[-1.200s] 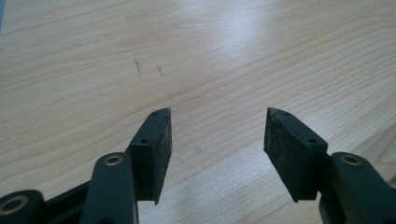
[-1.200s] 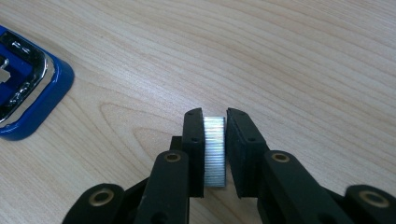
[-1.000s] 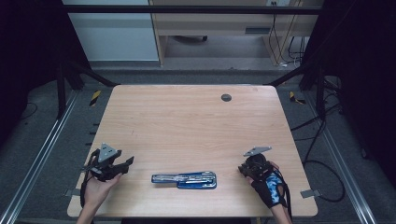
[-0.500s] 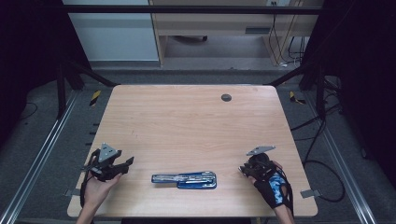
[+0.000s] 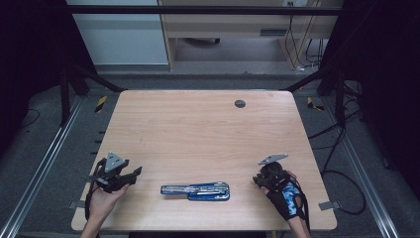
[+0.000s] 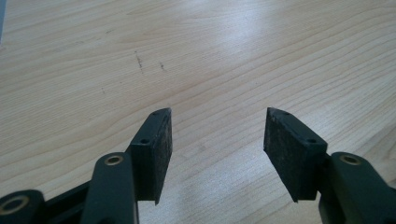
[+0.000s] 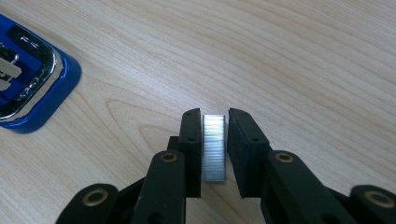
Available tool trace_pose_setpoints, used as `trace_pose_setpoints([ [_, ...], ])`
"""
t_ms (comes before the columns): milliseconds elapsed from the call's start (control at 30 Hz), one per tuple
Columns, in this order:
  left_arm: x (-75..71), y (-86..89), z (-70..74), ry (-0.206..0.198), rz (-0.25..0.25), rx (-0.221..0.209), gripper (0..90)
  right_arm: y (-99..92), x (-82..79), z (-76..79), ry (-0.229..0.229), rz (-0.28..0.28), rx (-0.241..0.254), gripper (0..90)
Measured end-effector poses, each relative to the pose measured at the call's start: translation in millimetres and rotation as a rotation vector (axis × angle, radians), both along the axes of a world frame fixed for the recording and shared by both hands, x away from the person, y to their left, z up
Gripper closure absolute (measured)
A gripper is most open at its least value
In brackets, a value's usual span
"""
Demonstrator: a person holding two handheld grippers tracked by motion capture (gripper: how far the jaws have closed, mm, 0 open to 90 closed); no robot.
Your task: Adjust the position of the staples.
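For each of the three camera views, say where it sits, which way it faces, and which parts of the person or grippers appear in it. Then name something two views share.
High view: above the near edge, looking forward and down at the table; both hands, left gripper, right gripper.
Left gripper view: along open jaws at bare wood.
Right gripper view: along jaws shut on staple strip.
Shared: blue stapler, high and right gripper views.

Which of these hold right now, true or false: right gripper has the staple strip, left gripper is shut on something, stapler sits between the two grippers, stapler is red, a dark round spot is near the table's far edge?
1. The right gripper has the strip of staples between its pads. True.
2. The left gripper is shut on something. False: its jaws stand apart over bare table.
3. The stapler lies between the two grippers. True.
4. The stapler is red. False: blue with a metal top.
5. A dark round spot is near the far edge. True.
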State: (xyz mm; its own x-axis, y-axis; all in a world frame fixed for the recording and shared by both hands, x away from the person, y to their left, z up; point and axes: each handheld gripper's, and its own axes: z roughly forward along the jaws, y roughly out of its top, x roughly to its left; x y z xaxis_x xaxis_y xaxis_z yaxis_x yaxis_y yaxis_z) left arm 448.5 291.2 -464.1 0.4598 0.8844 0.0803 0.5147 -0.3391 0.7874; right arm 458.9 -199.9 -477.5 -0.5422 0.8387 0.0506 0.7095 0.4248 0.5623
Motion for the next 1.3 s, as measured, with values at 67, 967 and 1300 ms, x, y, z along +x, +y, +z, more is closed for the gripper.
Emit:
trace_pose_setpoints([
  [67,0.0,-0.2,0.1,0.000,-0.001,0.001,42.2,0.8,0.7,-1.0,0.000,0.006,-0.005,76.0],
  [967,-0.1,-0.4,0.2,-0.001,-0.002,0.004,42.2,-3.0,-0.6,5.2,-0.017,0.028,0.009,78.5],
  [1300,0.2,-0.2,-0.1,0.000,-0.002,0.003,42.2,-4.3,-3.9,16.3,-0.074,0.104,0.040,78.6],
])
